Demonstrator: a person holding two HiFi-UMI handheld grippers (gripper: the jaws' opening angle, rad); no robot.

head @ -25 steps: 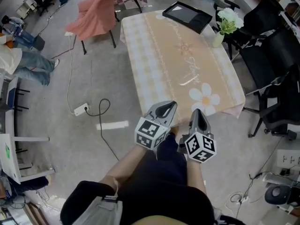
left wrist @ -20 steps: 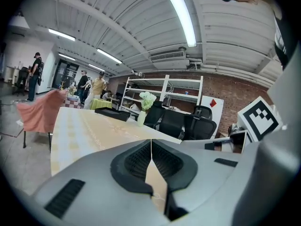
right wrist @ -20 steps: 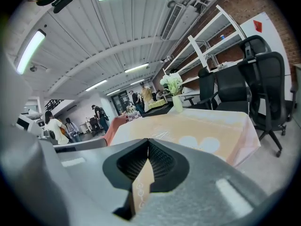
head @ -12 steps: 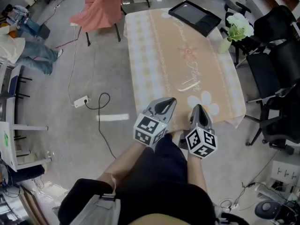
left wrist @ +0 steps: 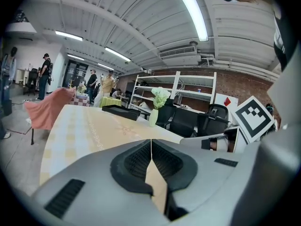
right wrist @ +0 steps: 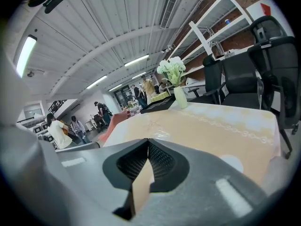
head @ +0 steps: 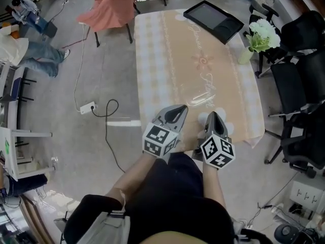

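Hovering side by side over the near edge of the cloth-covered table (head: 167, 60), the left gripper (head: 179, 109) and right gripper (head: 215, 116) were both clenched tight on nothing. The black tray (head: 213, 20) lay at the far end, the vase of white flowers (head: 256, 37) far right.

Counted two grippers: one left gripper (head: 179, 108) and one right gripper (head: 215, 116). Also counted one table (head: 167, 60), one black tray (head: 213, 21), one vase of flowers (head: 247, 52), one pink-draped chair (head: 109, 6) and one power strip (head: 87, 107). Could not count the black office chairs (head: 299, 83) exactly.
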